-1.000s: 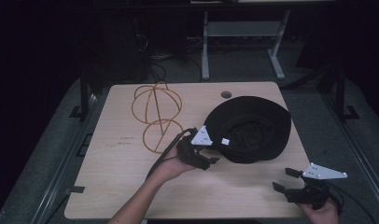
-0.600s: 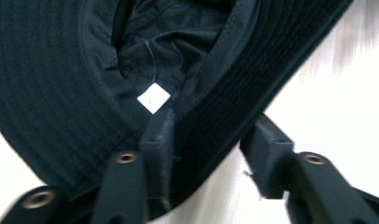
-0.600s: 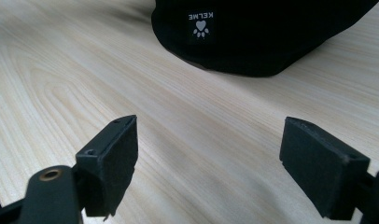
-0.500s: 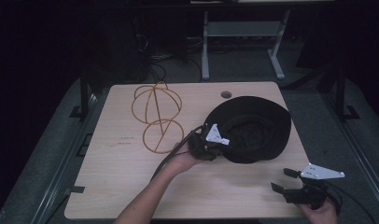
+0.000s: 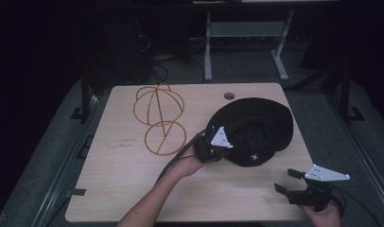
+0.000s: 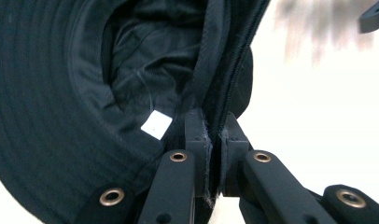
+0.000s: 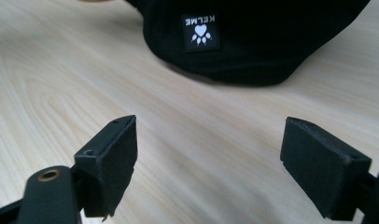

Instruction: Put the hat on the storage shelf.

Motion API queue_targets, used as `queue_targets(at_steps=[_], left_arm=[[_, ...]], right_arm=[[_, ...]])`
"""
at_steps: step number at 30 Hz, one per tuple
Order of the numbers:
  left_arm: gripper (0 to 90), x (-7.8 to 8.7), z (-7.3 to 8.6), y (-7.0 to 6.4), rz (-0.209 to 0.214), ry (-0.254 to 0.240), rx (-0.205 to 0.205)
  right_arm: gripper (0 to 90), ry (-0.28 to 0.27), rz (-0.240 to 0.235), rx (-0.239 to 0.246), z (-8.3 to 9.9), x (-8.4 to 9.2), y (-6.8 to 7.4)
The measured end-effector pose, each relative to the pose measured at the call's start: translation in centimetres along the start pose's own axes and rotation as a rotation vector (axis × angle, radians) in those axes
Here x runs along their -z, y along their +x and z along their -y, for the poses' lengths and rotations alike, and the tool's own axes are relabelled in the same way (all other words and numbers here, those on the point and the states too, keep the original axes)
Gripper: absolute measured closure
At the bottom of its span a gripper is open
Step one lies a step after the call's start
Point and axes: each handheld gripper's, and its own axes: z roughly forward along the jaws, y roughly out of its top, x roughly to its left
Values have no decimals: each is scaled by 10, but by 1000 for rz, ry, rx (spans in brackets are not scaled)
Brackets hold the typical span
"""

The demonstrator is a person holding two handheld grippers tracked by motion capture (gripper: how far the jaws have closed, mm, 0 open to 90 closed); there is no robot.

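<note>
A black bucket hat (image 5: 256, 124) lies crown down on the right half of the wooden table (image 5: 133, 184). My left gripper (image 5: 226, 150) is at its near left brim. In the left gripper view the jaws (image 6: 214, 126) have just been closing and now pinch the folded brim of the hat (image 6: 61, 93), beside a white inner label (image 6: 156, 124). My right gripper (image 5: 287, 180) rests near the table's front right corner, open and apart from the hat. In the right gripper view its gripper (image 7: 211, 154) holds nothing, and the hat (image 7: 281, 42) with a paw logo patch (image 7: 200, 31) lies ahead.
A tan wire hat frame (image 5: 159, 118) lies on the table left of the hat. A round cable hole (image 5: 229, 95) sits near the far edge. A metal stand (image 5: 247, 33) and cables (image 5: 154, 47) are on the dark floor beyond.
My left gripper has moved right to the hat's brim and its jaws have closed on it. The right gripper has stayed where it was.
</note>
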Motion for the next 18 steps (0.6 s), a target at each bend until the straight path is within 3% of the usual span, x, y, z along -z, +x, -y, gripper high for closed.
queue_targets(at_steps=[12,18], left_arm=[[855,15,-6,-7,66,-70,49],[856,21,-10,-9,108,-116,81]], right_arm=[[155,-40,-13,22,-14,-8,9],[145,-28,-21,36,-21,-15,14]])
